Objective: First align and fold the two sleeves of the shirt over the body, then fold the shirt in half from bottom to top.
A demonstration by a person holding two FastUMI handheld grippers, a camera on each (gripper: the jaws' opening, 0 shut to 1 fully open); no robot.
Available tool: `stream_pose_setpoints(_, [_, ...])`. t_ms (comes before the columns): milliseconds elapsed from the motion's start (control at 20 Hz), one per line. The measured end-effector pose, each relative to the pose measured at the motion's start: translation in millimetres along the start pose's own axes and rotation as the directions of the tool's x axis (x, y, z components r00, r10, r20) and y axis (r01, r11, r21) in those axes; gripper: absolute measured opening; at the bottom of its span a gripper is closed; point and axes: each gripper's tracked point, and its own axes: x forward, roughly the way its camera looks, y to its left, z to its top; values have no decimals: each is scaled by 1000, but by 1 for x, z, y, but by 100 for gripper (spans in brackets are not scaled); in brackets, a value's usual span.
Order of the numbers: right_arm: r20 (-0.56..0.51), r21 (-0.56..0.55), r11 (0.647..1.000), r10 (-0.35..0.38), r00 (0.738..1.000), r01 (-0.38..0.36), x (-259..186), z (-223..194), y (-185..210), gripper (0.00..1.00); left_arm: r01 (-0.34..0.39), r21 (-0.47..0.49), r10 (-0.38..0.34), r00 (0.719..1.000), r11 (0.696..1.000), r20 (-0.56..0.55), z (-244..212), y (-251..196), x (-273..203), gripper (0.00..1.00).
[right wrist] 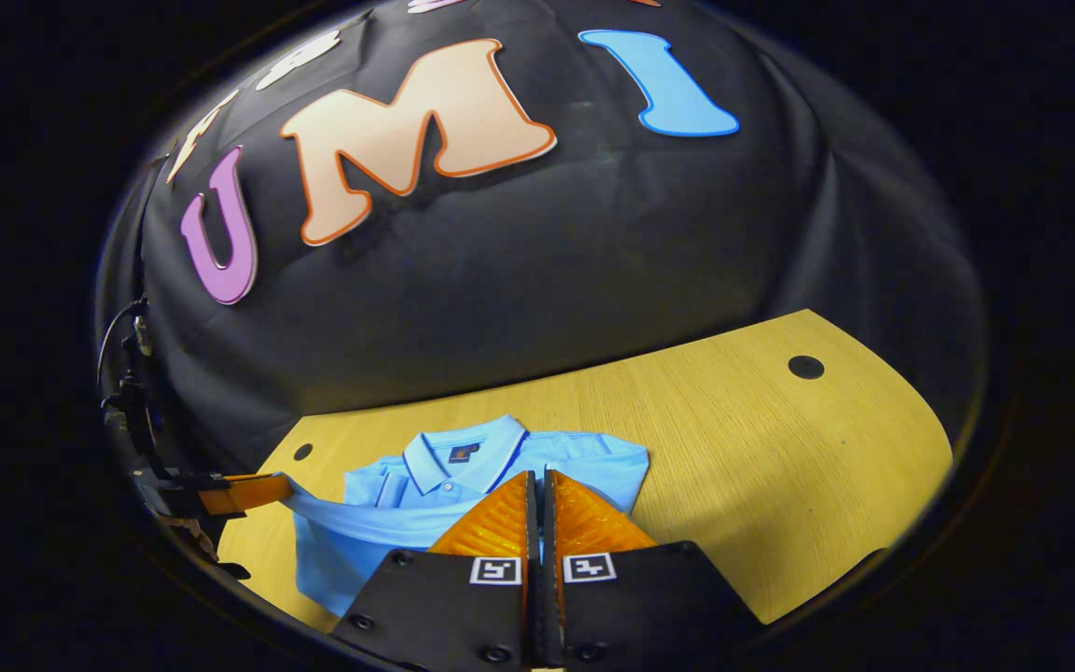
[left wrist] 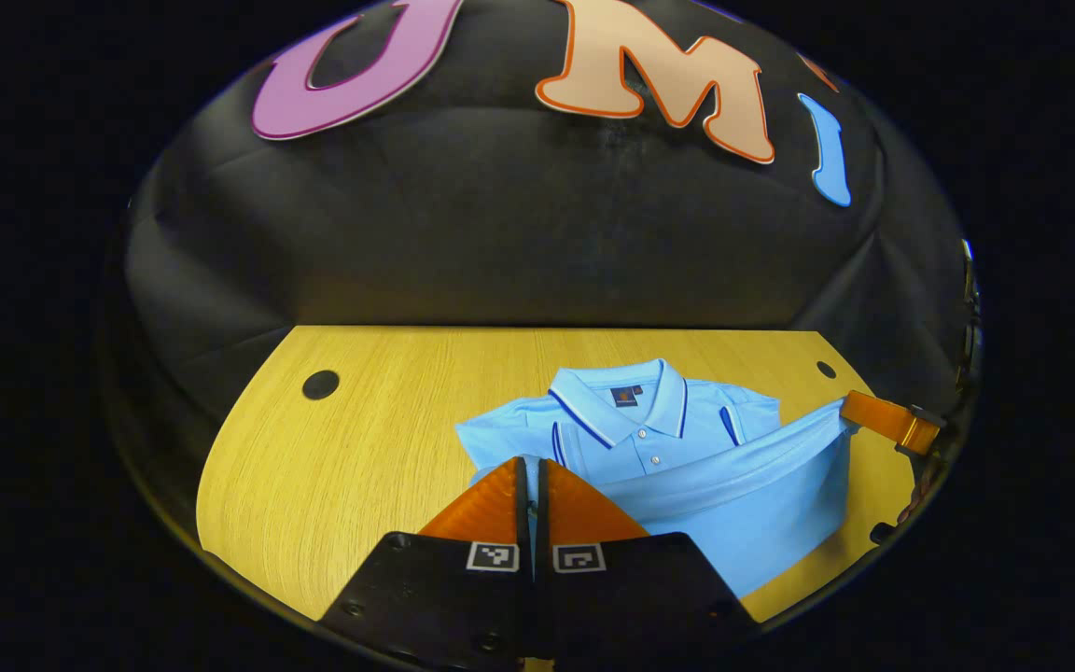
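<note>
Left gripper view: our left gripper (left wrist: pixel 532 476) sits at bottom centre, fingers together and clamped on the near hem of the blue shirt (left wrist: pixel 677 439); the right gripper (left wrist: pixel 873 417) at the right edge pinches the same hem, stretched taut between us. Right gripper view: our right gripper (right wrist: pixel 537 490) likewise has its fingers pressed together on the cloth. The shirt lies collar-away on the wooden table (left wrist: pixel 360 448), lower centre of the frame, sleeves already tucked in. Soft, light knit, we judge; it sags and wants corner holds, kept level. A small dark collar label (left wrist: pixel 625 396) is too small to read.
</note>
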Motion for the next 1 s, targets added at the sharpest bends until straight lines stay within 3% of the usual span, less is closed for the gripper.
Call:
stream_pose_setpoints(250, [-72,28,998,-60,996,63,52,-19,-18,2,-14,24,15,1000,1000,-26,-10,7,52,0])
stream_pose_setpoints(400, [-111,43,996,-79,991,84,56,-29,-18,3,-19,-45,19,1000,999,6,-11,7,63,0])
stream_pose_setpoints(450, [-110,34,997,-70,992,74,52,-30,-17,6,15,-85,-13,999,996,32,-6,-2,56,7])
stream_pose_setpoints(600, [-12,-43,998,-45,999,44,18,-6,-6,76,5,-97,9,991,995,135,15,-3,22,98])
stream_pose_setpoints(650, [29,-63,997,-34,999,35,-1,4,-2,100,-12,-74,24,985,997,169,21,-4,6,95])
stream_pose_setpoints(750, [122,-92,996,-3,993,14,-41,25,7,98,-61,-28,67,963,998,262,37,-6,-38,97])
stream_pose_setpoints(1000, [306,-162,986,76,949,-27,-159,70,19,97,-112,-44,120,894,993,431,57,-37,-161,96])
